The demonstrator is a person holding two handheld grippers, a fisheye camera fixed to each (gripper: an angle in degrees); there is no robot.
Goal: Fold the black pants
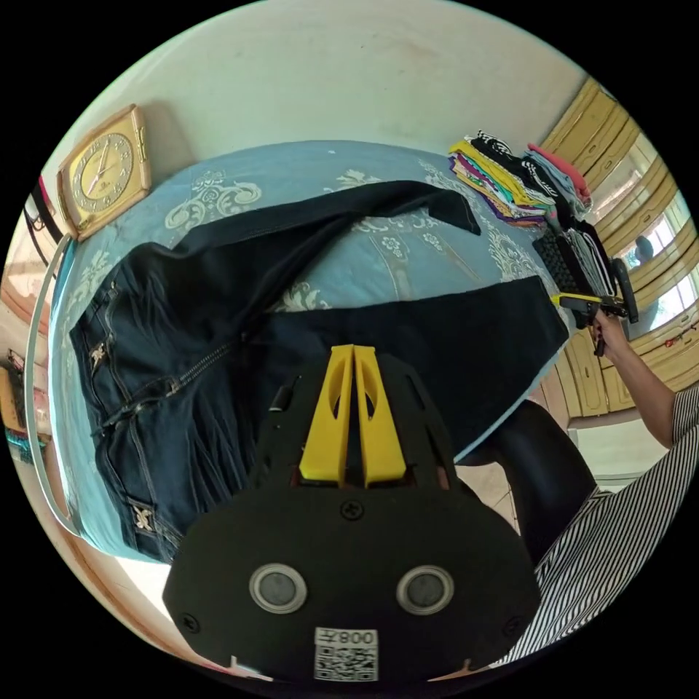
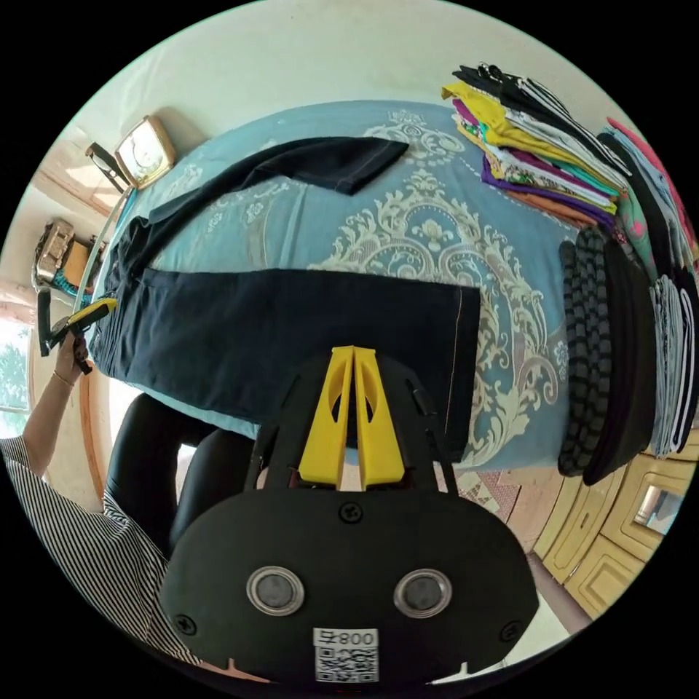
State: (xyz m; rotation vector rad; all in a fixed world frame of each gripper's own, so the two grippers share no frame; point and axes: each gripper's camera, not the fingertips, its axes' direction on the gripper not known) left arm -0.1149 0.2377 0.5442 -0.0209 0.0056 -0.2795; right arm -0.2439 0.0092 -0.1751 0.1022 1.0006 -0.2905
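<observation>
Left gripper view: left gripper jaws together, empty, above the pants spread on the bed. Right gripper view: right gripper likewise closed, empty; near leg overhangs the edge and could slip off.

Both views face pants from opposite ends.

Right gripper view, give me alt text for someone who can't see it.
Dark denim black pants lie spread on a blue patterned bedspread, legs apart in a V. The right gripper, yellow jaws closed and empty, hovers over the nearer leg. Folded colourful clothes stacks sit beside them.
</observation>
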